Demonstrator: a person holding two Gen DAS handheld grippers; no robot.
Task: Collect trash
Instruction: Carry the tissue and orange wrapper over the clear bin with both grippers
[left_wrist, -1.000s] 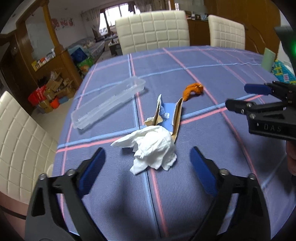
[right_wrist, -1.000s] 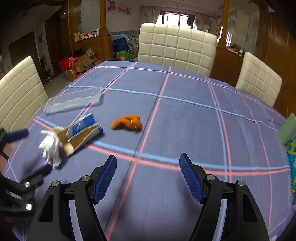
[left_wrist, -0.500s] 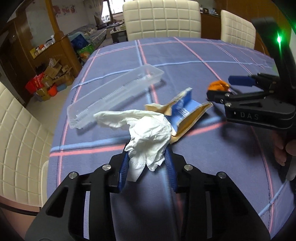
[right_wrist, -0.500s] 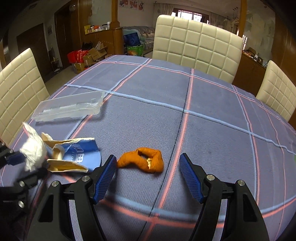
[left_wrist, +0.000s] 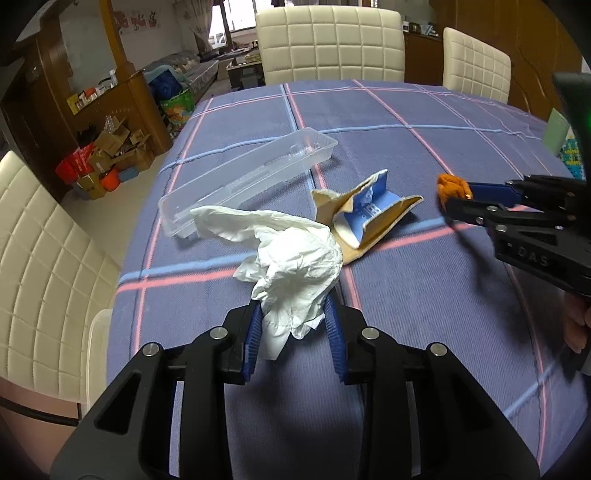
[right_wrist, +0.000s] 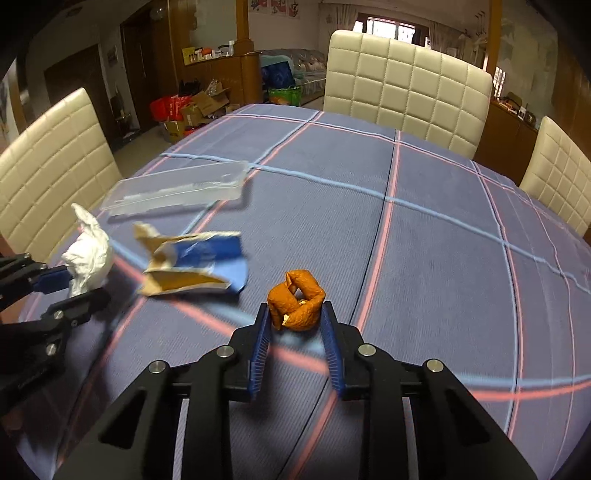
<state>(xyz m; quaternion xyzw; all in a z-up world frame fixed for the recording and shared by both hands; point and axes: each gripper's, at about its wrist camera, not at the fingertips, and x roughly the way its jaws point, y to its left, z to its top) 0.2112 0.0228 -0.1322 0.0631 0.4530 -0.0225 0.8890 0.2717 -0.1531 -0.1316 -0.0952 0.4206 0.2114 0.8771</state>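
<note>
At the left edge of the surface (left_wrist: 424, 129), beside a cream chair (left_wrist: 44, 258), the left tool (left_wrist: 294, 332) has a crumpled white tissue (left_wrist: 295, 266) between its blue pads, and its jaws are closing on it; the paper bulges out above and ahead of the fingers, so the grip looks good. Just beyond the tissue lies a clear plastic tray (left_wrist: 247, 181), long and empty, untouched on the checked blue cloth. Next to it, toward the middle, sits a torn cardboard box (left_wrist: 369, 218) with a blue printed face, splayed open and lying flat, its near end just beside the tissue. Further right, the right tool (right_wrist: 295, 325) is pressed together on an orange peel (right_wrist: 295, 299), which stands pinched between the pad tips with the cloth right under it; I cannot tell whether it has left the cloth yet.

So the step in hand, as I read it, is the grasp itself: both tools have their piece of trash, and two pieces remain on the surface. No bin or bag shows in either view, so where the load goes I cannot say. The next move calls for lifting both pieces clear while keeping the squeeze firm. The tissue is soft and may drag the box along as it rises, so a straight upward pull seems wise. The peel is small and springy and could slip from the tips.
</note>
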